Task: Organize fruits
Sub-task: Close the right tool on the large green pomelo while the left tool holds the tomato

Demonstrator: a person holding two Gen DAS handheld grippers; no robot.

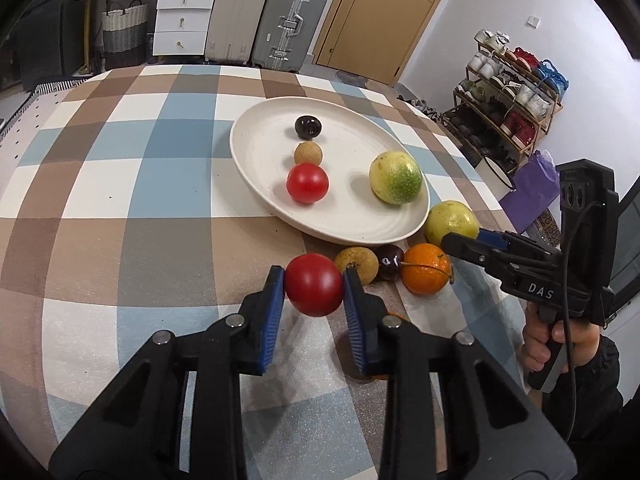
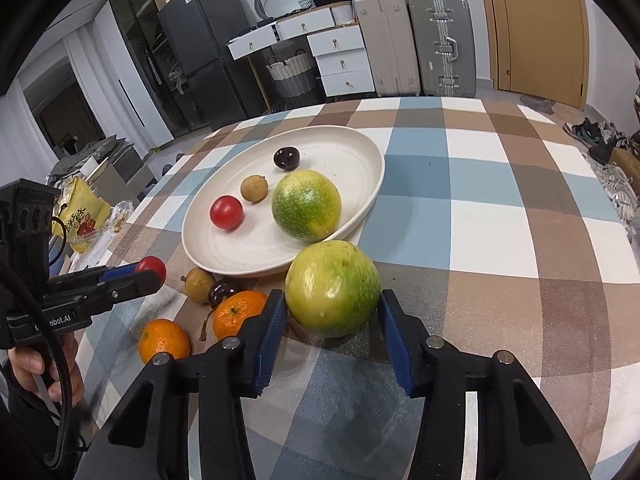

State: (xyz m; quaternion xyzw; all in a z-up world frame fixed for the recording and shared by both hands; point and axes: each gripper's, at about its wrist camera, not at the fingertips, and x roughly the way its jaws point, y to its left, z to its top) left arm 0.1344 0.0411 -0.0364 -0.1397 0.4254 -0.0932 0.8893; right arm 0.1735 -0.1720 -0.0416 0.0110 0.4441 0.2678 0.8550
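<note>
Both claws are closed on fruit: the left gripper (image 1: 314,290) pinches a red tomato (image 1: 314,290) between its blue pads, one pad pressed to each side so the round skin cannot roll out, and the tomato looks lifted just clear of the checked tablecloth (image 1: 120,200). Over on the other side, the right gripper (image 2: 333,304) brackets a green-yellow fruit (image 2: 333,289) with its jaws part-way closed; the left pad touches the rind, while the right pad sits so close that I cannot tell whether it presses, though I judge this a grip forming or just made. A white plate (image 1: 256,128) lies beyond both claws and already carries a sorted set: a dark cherry (image 1: 307,126), a tan longan (image 1: 308,153), a second tomato (image 1: 307,182) and a second green fruit (image 1: 395,177). That layout suggests each kind is being gathered there, so the two held fruits probably go next to their twins. Just beside the plate's near rim wait another longan (image 1: 357,264), a cherry (image 1: 390,267) and an orange (image 1: 426,274); a second orange (image 2: 164,340) shows in the right view.
</note>
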